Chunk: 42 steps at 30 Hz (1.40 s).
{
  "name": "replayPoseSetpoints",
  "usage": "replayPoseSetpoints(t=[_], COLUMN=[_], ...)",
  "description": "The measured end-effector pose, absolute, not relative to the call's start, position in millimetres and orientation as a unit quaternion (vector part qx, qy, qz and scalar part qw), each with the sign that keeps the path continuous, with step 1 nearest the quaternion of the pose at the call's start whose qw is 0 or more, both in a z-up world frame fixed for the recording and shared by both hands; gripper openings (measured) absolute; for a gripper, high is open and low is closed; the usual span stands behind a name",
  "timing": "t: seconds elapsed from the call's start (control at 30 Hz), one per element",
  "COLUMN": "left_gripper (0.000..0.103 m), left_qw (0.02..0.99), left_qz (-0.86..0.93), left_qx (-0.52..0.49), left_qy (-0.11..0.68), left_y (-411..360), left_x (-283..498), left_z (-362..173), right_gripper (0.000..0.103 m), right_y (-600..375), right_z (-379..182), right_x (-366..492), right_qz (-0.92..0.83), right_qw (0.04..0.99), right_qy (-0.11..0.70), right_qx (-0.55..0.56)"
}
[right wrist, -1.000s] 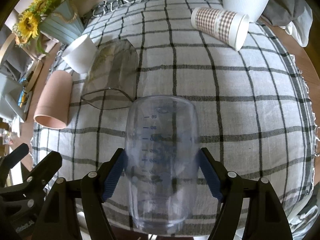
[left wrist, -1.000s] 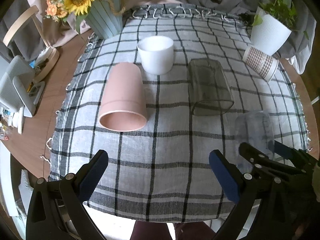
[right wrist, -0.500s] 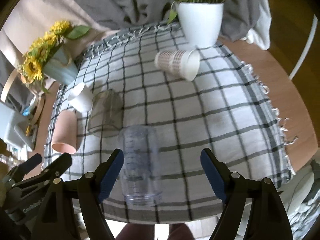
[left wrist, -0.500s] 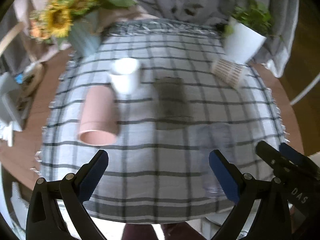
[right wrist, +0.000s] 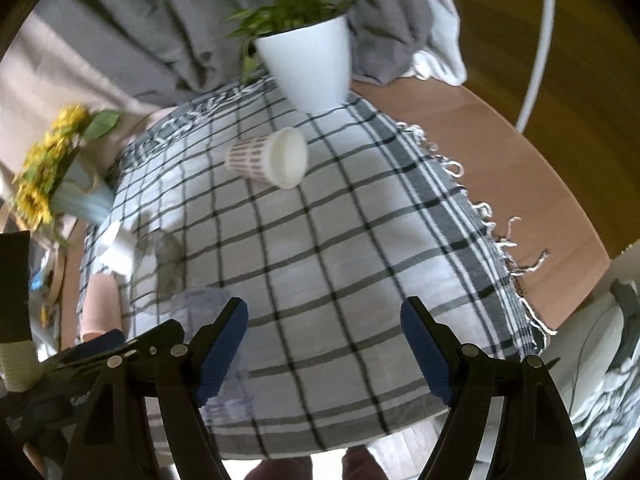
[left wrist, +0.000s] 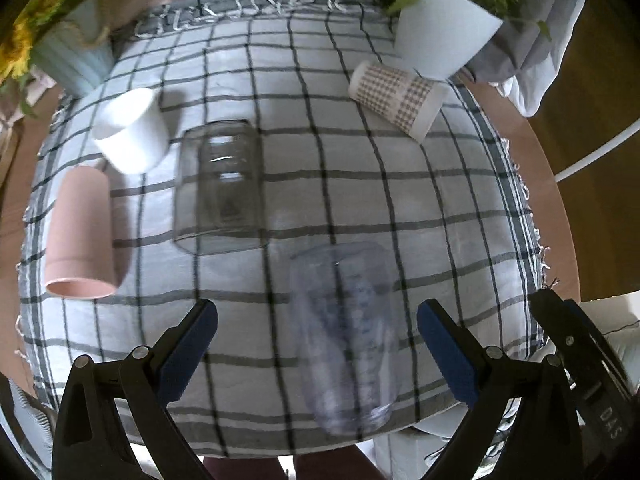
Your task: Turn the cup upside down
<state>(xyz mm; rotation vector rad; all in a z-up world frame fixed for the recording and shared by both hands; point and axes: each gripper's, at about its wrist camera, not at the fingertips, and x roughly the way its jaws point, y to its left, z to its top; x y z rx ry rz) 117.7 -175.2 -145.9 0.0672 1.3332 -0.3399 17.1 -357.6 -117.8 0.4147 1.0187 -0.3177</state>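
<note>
While both sets of fingers stood wide apart holding nothing, the clear measuring cup rested on the table's near edge, long axis pointing away, squarely ahead of the left gripper and left of the right gripper.
</note>
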Motion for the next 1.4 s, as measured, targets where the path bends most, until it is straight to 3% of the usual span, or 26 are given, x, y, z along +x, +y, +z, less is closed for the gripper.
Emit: replayPoseSetpoints(t=[0.47, 0.7, 1.03, 1.4], left_gripper=[0.095, 0.07, 0.07, 0.07], left_qw=[0.727, 0.722, 0.733, 0.789], left_qz=[-0.159, -0.161, -0.167, -0.185], left_qx=[0.04, 0.051, 0.039, 0.067], left_qy=[0.667, 0.671, 0.658, 0.582], left_y=[-204.7, -211.0, -210.8, -222.1], left_x=[147.1, 151.5, 152.3, 150.9], left_z=[-186.0, -194.6, -184.8, -143.3], right_gripper=[0.079, 0.079, 0.079, 0.079], right_y=[-389.5, -390.2, -389.6, -391.1], right_z=[-140.3, -146.7, -145.0, -126.9], right_x=[21.6, 24.2, 24.3, 17.6], right_qz=[-0.192, -0.198, -0.199, -0.204], right_qw=[0.815, 0.807, 0.806, 0.816], right_qy=[0.493, 0.505, 0.507, 0.487], right_qx=[0.234, 0.234, 0.232, 0.237])
